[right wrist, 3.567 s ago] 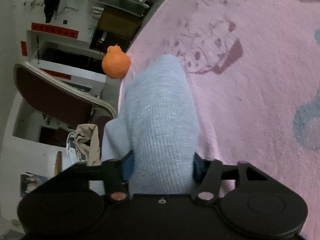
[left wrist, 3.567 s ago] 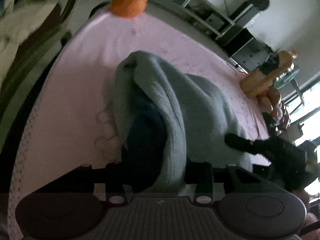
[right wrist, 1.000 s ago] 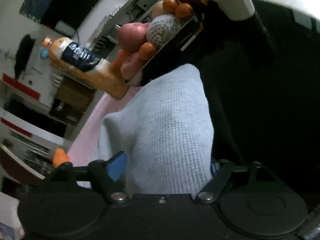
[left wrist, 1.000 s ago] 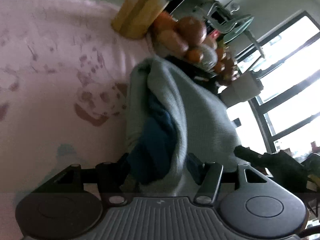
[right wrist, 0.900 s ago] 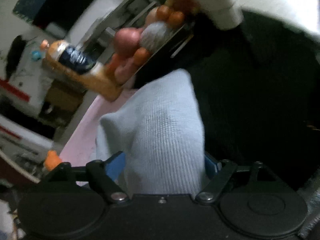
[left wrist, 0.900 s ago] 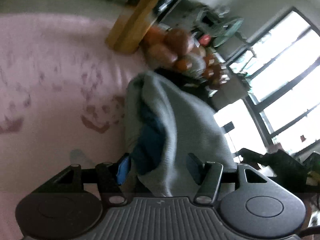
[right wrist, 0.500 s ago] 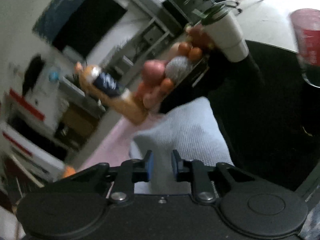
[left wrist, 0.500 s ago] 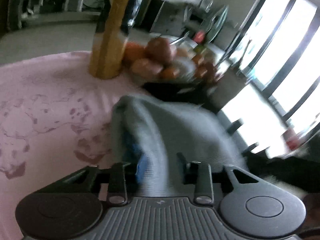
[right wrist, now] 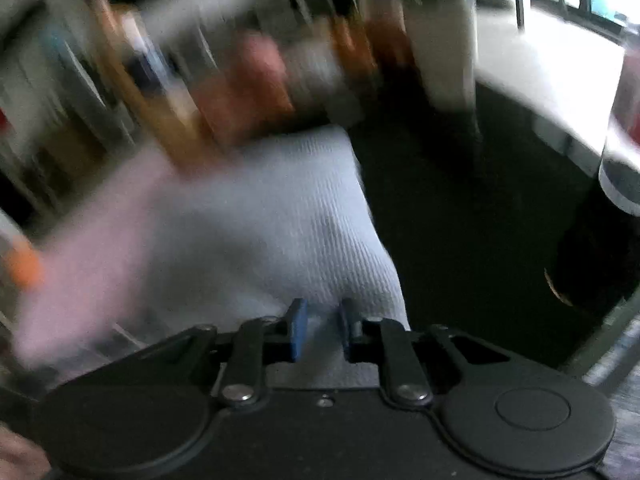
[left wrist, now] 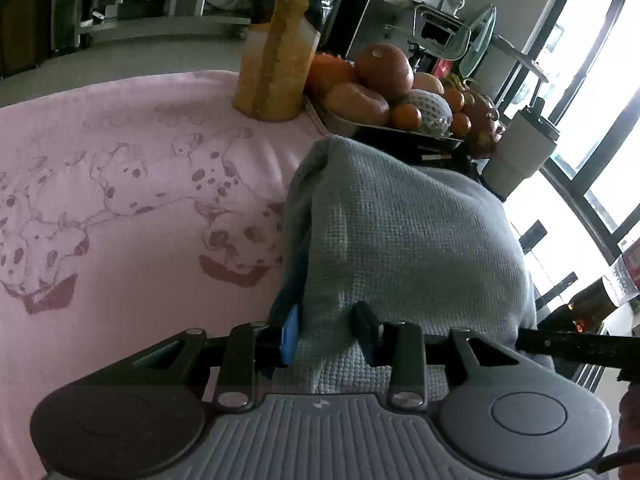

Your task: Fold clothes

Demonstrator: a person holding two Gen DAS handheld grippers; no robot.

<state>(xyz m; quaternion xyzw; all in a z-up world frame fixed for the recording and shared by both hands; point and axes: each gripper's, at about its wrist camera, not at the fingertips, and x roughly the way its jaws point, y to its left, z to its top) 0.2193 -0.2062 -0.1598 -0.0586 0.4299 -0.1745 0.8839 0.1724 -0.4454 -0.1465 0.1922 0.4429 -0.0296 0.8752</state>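
Observation:
A grey-blue knitted garment (left wrist: 400, 236) is bunched into a thick fold with a darker blue lining showing at its left edge, and it hangs over the pink dog-print tablecloth (left wrist: 120, 208). My left gripper (left wrist: 328, 332) is shut on the garment's near edge. In the right wrist view the same knit (right wrist: 288, 232) looks pale and blurred by motion, and my right gripper (right wrist: 320, 328) is shut on a pinch of it, jaws close together.
A tall orange-brown bottle (left wrist: 280, 52) and a tray of fruit (left wrist: 392, 92) stand at the cloth's far edge. A pale tumbler (left wrist: 516, 152) stands to the right near bright windows. Dark surface (right wrist: 480, 220) lies right of the garment.
Both grippers carried the garment from the table's middle toward the fruit tray and bottle. Their jaws have narrowed from a wide grasp on a thick bundle to a tight pinch. The right view is blurred now.

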